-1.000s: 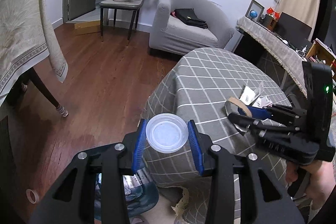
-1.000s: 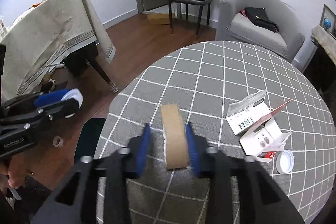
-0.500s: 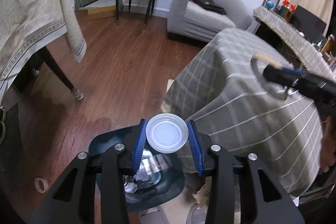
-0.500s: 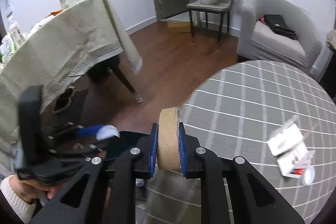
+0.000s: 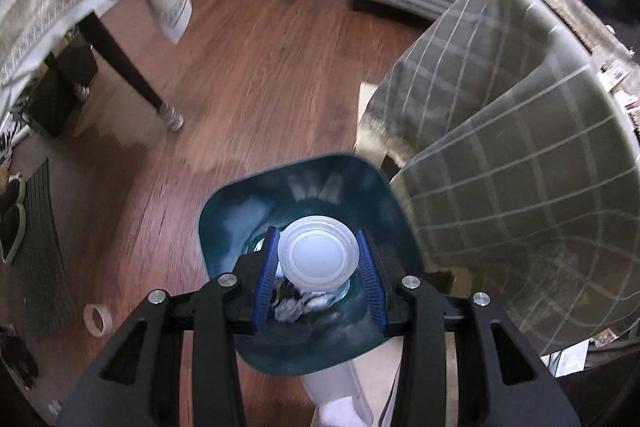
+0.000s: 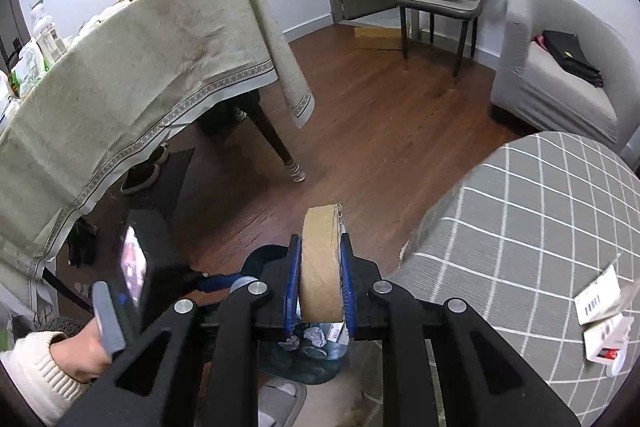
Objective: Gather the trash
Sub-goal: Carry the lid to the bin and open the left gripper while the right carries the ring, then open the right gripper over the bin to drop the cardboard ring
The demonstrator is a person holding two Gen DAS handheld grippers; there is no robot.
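- Left wrist view: left gripper (image 5: 319,267) partly open, blue pads pressed on either side of a round translucent plastic lid (image 5: 319,259).
- Lid held flat-face toward the camera, its disc roughly across the fingers, rim edges against the pads; no long axis on a round thing.
- Directly beneath the lid, the mouth of a dark teal trash bin (image 5: 248,211), crumpled scraps visible at its bottom.
- Bin on the wooden floor (image 5: 260,67), just beside the hanging edge of the grey checked tablecloth (image 5: 500,167).
- Small tape ring (image 5: 98,319) lying on the floor, left of the bin and well apart.
- Right wrist view: right gripper (image 6: 320,291) clamped nearly closed on a brown cardboard tape roll (image 6: 321,267).
- Roll standing on edge between the pads, flat sides against them, outer band facing the camera, hole axis running across from pad to pad.
- Roll held above the bin's opening, beside the table's edge.
- White packaging scraps (image 6: 600,323) lying on the tablecloth at far right.
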